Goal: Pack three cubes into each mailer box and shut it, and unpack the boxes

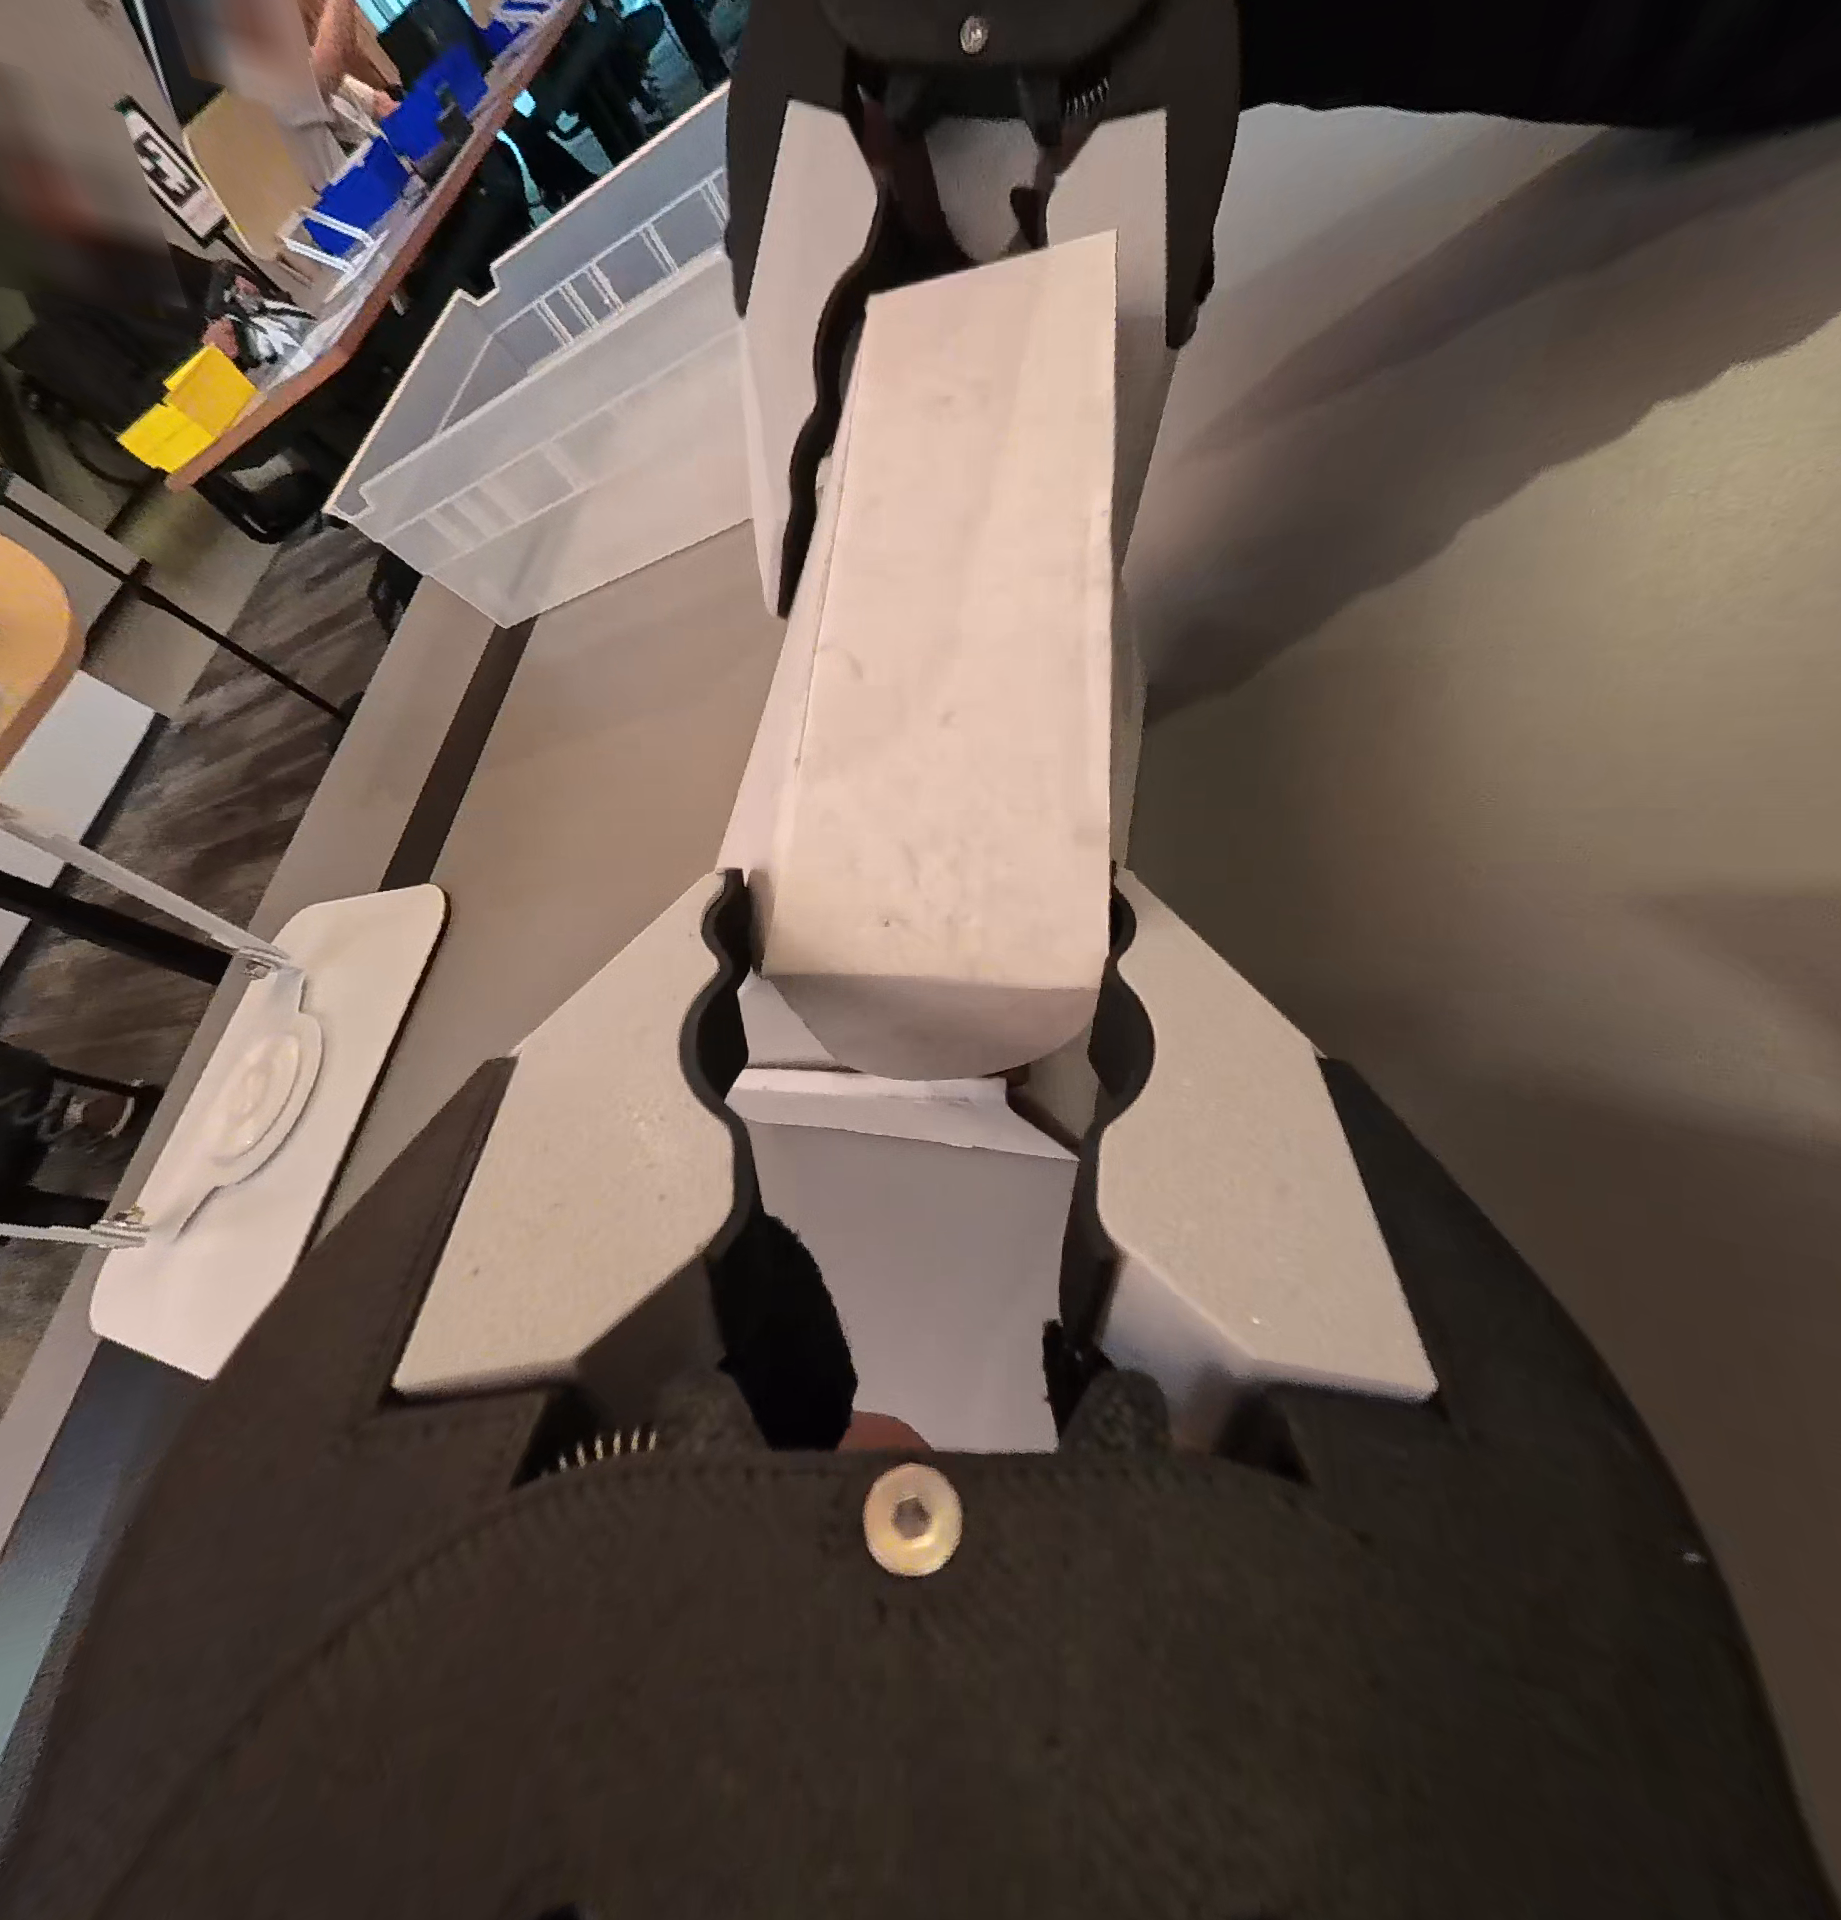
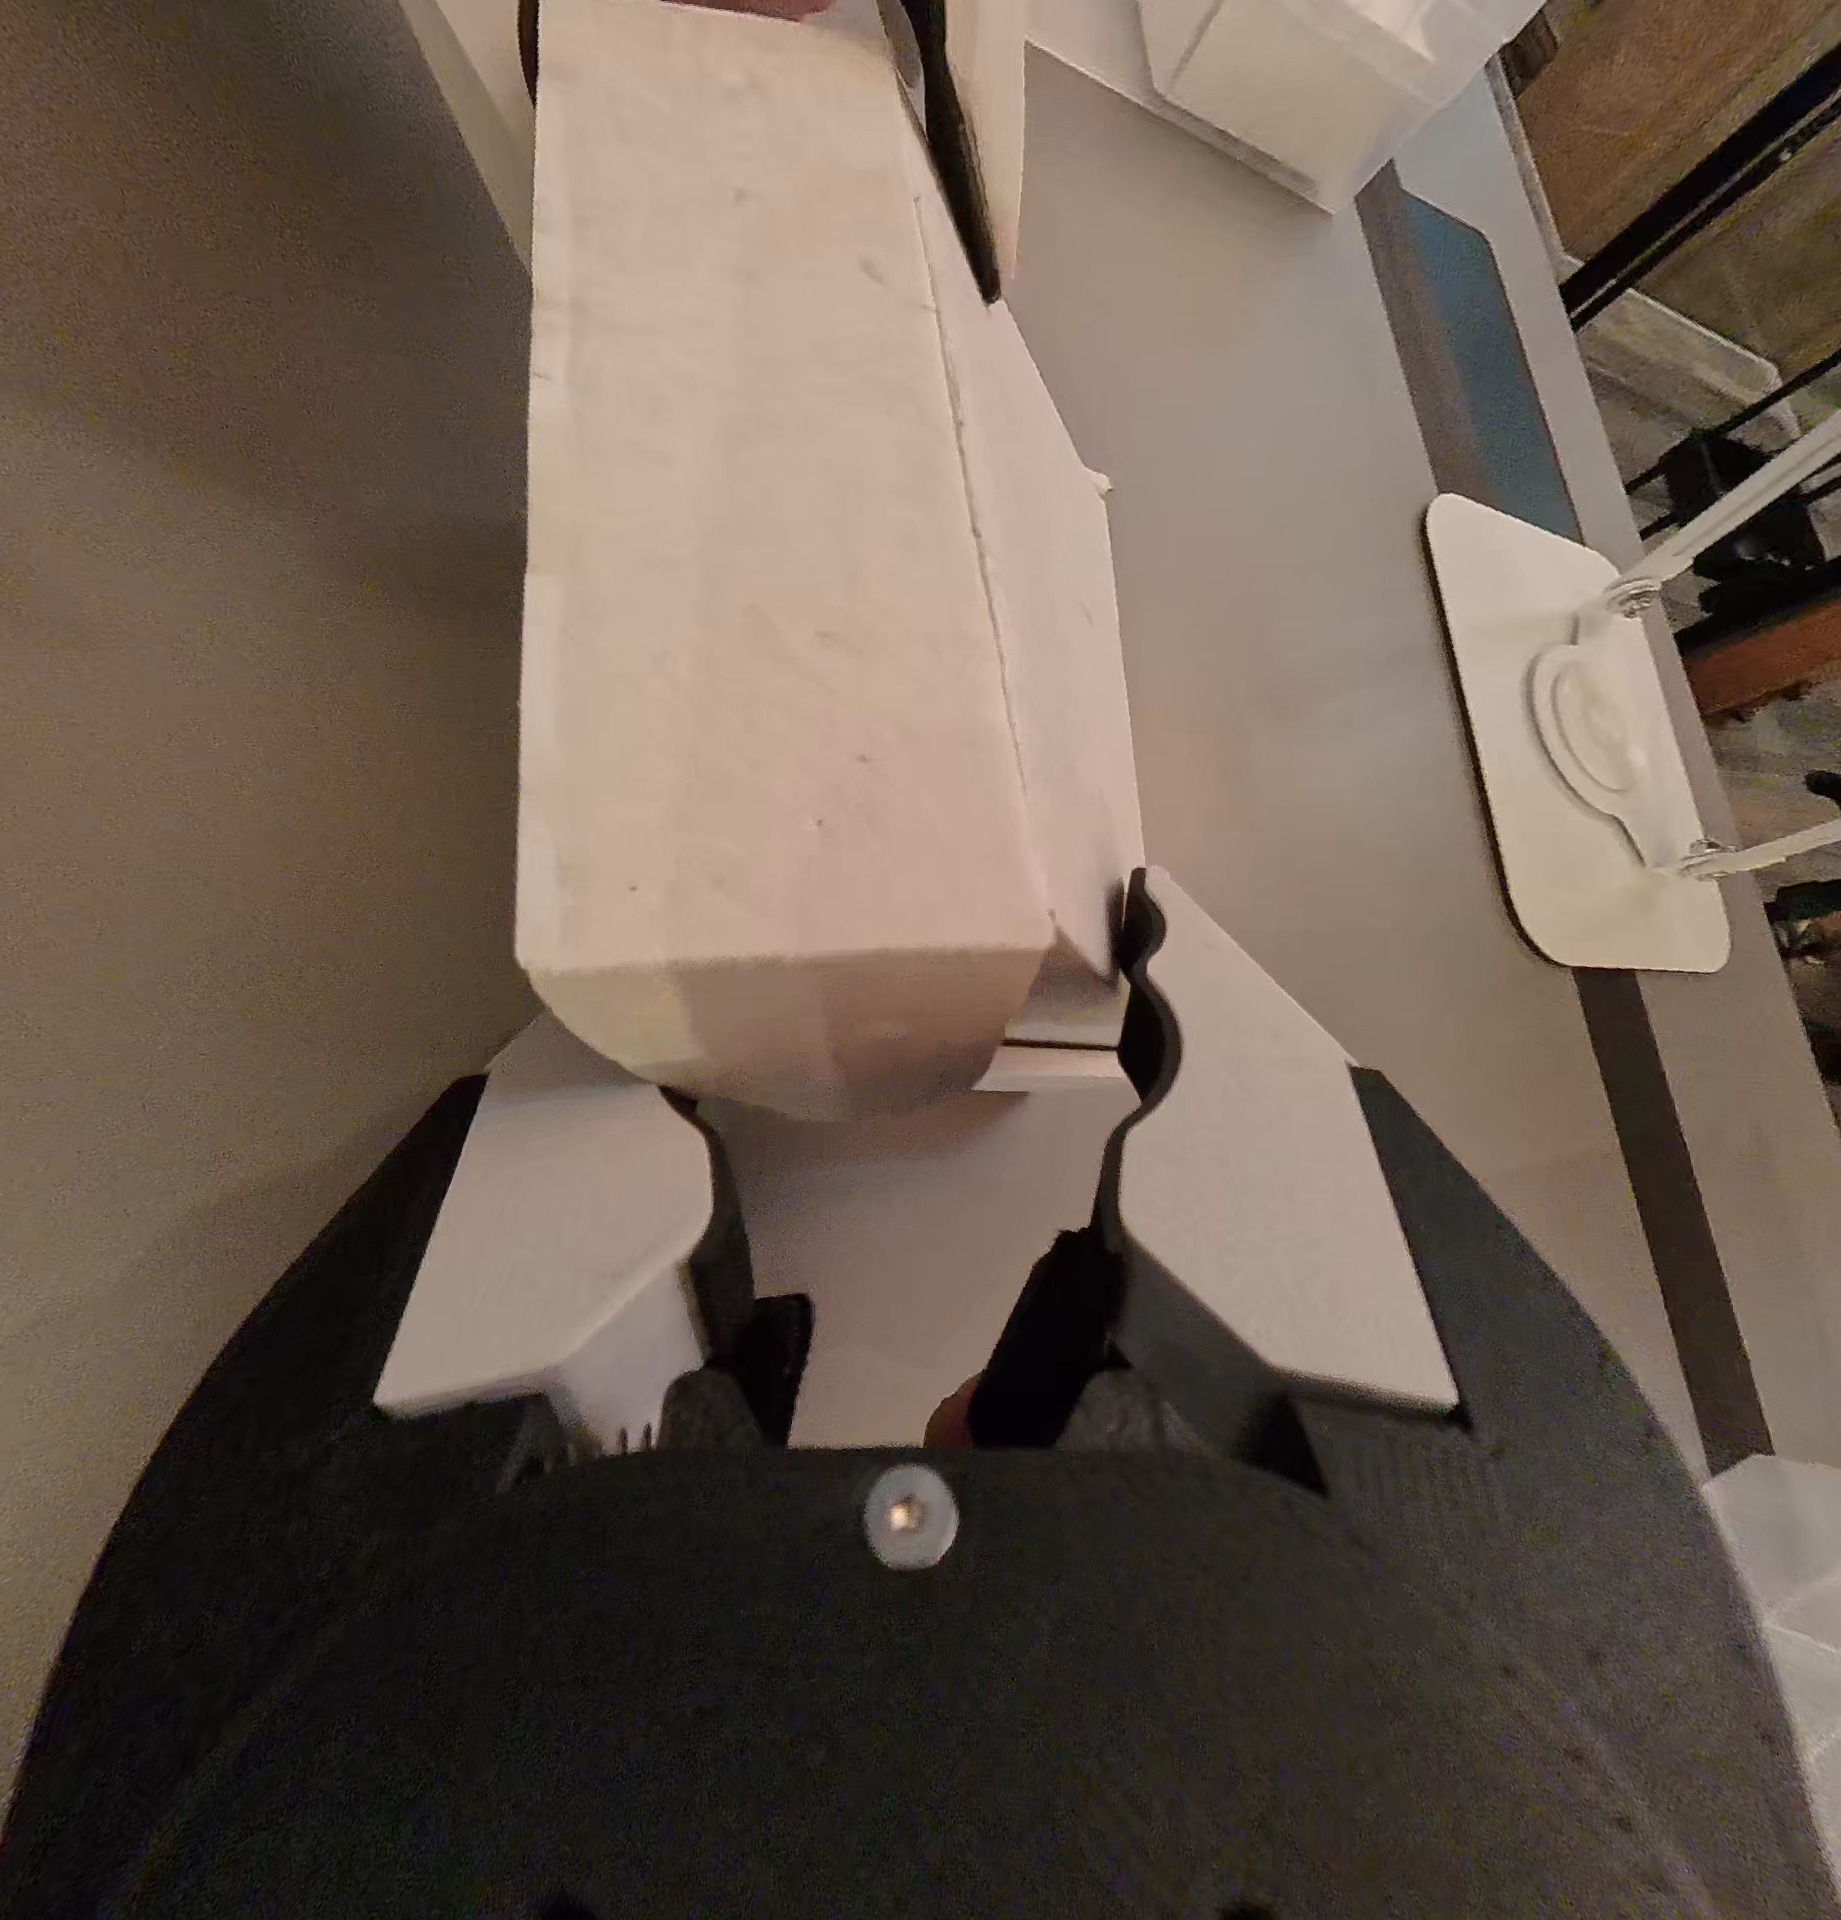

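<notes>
A long white mailer box [image 1: 957, 675] lies over the grey table [image 1: 1518, 727], its lid down and a rounded end flap hanging over the near end. No cubes show. My left gripper [image 1: 926, 914] is shut on the near end of the box, one finger on each long side. My right gripper [image 1: 989, 343] grips the far end, facing mine. In the right wrist view the same box [image 2: 770, 623] runs away from my right gripper [image 2: 864, 977], which is shut on it. Its left fingertip is hidden under the lid flap. A finger of the left gripper [image 2: 963, 177] shows at the far end.
A clear plastic bin [image 1: 542, 416] stands at the table's far left corner. A white plate holding a stand's feet [image 1: 272, 1091] sits at the table edge and also shows in the right wrist view [image 2: 1581, 748]. Another clear bin [image 2: 1311, 83] is at the top right there.
</notes>
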A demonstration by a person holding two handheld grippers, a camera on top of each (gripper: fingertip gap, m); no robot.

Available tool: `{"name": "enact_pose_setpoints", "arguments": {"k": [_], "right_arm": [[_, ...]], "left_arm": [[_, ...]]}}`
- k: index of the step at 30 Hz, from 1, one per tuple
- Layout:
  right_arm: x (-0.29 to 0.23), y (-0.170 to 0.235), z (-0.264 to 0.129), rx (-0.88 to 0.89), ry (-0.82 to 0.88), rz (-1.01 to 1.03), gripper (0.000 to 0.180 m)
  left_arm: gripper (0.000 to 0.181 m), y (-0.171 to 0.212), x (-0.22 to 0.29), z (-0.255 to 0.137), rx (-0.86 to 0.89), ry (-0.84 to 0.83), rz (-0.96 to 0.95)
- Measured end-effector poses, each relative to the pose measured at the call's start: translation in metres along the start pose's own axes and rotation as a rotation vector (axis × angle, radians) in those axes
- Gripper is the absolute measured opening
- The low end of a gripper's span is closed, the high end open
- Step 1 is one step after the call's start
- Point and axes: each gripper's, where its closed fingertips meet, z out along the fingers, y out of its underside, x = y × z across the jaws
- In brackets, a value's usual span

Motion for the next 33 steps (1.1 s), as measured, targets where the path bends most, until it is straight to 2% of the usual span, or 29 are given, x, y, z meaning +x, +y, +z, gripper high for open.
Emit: {"name": "enact_pose_setpoints", "arguments": {"k": [4, 5, 6, 9, 14, 18, 19, 21, 24, 26, 30, 33], "right_arm": [[-0.004, 0.0, -0.009, 0.017, -0.033, 0.068, 0.078], [-0.008, 0.003, -0.012, 0.003, -0.059, 0.074, 0.092], [-0.007, 0.005, -0.016, -0.002, -0.055, 0.079, 0.09], [-0.01, 0.008, -0.028, -0.022, -0.03, 0.056, 0.084], [-0.027, -0.01, -0.039, 0.004, 0.01, -0.028, 0.071], [-0.046, 0.004, -0.017, -0.094, -0.014, -0.068, 0.056], [-0.047, 0.008, -0.011, -0.108, -0.004, -0.062, 0.046], [-0.045, 0.01, -0.008, -0.098, 0.026, -0.053, 0.042], [-0.044, 0.009, -0.008, -0.078, 0.024, -0.016, 0.042], [-0.044, 0.01, -0.01, -0.078, 0.024, -0.011, 0.043], [-0.049, 0.005, -0.017, -0.037, -0.022, 0.012, 0.062], [-0.045, 0.004, -0.033, -0.013, -0.023, -0.004, 0.062]], "left_arm": [[0.064, 0.003, 0.001, 0.0, -0.049, -0.007, 0.037], [0.064, 0.003, 0.002, 0.001, -0.063, 0.001, 0.036], [0.065, 0.004, 0.003, 0.003, -0.077, -0.005, 0.052], [0.065, 0.005, 0.007, 0.006, -0.093, 0.003, 0.067], [0.07, 0.016, 0.019, 0.011, -0.132, 0.048, 0.076], [0.069, 0.038, 0.028, 0.021, -0.217, 0.064, 0.088], [0.068, 0.036, 0.028, 0.022, -0.196, 0.05, 0.084], [0.067, 0.035, 0.028, 0.021, -0.19, 0.049, 0.056], [0.065, 0.034, 0.027, 0.019, -0.174, 0.035, 0.054], [0.073, 0.026, 0.025, 0.012, -0.121, 0.039, 0.015], [0.075, 0.027, 0.021, -0.003, -0.099, 0.068, -0.035], [0.071, 0.025, 0.02, -0.02, -0.074, 0.12, -0.037]]}}
